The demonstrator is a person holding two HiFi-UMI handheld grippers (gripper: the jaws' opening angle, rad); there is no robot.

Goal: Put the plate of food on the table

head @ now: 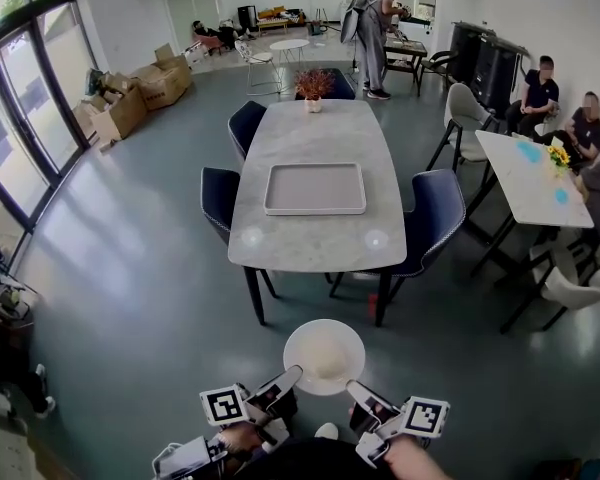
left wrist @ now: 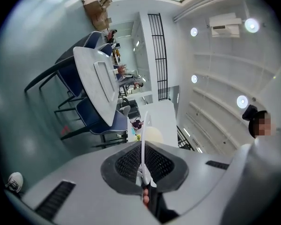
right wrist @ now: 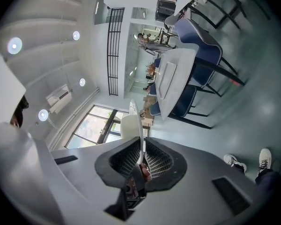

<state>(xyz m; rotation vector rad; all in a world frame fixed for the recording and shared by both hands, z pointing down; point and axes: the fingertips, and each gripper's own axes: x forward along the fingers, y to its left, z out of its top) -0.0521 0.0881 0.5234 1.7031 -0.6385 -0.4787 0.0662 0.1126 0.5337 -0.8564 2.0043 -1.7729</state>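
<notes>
Carry step: left gripper [head: 292, 374] & right gripper [head: 354, 387] both clamped on rim of plate [head: 324, 356], well short of table [head: 320, 133]. Next, I'd say: walk fwd, keep it level.

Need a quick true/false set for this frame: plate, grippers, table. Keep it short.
1. The left gripper and right gripper are each shut on the rim of the plate. True.
2. The plate rests on the table. False: it is held above the floor, short of the table's near end.
3. A grey tray lies on the table with nothing in it. True.
4. The flowers stand at the table's near end. False: they are at the far end, beyond the tray.
</notes>
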